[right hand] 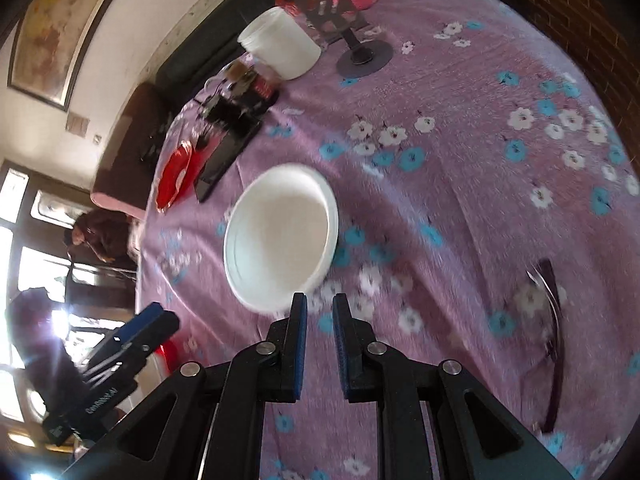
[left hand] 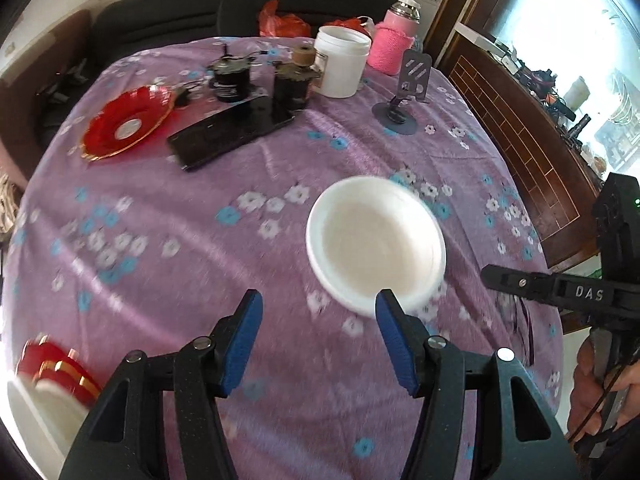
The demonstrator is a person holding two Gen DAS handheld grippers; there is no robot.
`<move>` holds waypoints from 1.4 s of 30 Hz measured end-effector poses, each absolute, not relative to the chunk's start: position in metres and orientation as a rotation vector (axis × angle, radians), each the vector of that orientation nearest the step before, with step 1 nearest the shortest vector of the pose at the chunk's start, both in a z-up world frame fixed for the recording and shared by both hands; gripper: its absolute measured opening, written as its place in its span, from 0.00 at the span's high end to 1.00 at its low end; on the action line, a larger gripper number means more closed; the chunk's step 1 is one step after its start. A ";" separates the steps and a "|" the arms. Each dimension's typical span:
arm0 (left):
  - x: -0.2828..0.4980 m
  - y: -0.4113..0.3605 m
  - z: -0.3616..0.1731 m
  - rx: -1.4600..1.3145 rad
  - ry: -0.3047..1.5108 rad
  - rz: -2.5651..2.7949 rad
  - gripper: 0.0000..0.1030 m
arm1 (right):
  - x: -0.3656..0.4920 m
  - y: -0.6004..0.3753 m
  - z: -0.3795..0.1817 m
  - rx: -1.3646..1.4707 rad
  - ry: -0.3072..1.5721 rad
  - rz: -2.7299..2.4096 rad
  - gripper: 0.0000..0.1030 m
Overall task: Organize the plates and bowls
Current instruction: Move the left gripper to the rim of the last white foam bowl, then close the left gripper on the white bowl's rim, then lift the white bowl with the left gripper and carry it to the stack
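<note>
A white bowl sits on the purple flowered tablecloth; it also shows in the right wrist view. My left gripper is open and empty, just short of the bowl, its right finger near the rim. My right gripper has its jaws nearly closed with a narrow gap, empty, just to the right of the bowl's near rim. A red plate lies at the far left, also seen in the right wrist view. Red and white dishes sit at the near left edge.
At the back stand a black tablet, two dark jars, a white tub, a pink flask and a phone stand. Glasses lie at the right. A brown cabinet borders the table.
</note>
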State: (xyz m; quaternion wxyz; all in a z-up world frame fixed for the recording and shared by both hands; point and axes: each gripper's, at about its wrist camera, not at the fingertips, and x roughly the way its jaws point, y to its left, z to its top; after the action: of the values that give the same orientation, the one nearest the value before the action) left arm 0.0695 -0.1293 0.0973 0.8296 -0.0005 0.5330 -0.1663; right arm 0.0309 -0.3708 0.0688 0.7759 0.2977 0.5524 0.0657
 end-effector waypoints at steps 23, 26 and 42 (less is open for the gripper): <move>0.109 -0.146 0.055 -0.085 1.194 -0.370 0.87 | 0.073 -0.364 0.035 0.607 1.252 0.129 0.91; 0.099 -0.144 0.062 -0.086 1.177 -0.365 0.87 | 0.065 -0.364 0.041 0.613 1.247 0.137 0.91; 0.019 -0.076 0.112 -0.159 1.082 -0.277 0.87 | 0.023 -0.299 0.096 0.505 1.208 0.304 0.91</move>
State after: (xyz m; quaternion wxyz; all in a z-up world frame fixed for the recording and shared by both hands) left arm 0.0189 -0.0759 0.1120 0.8450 -0.0753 0.5130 -0.1313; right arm 0.0232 -0.2990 0.0960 0.7826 0.2340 0.5594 0.1410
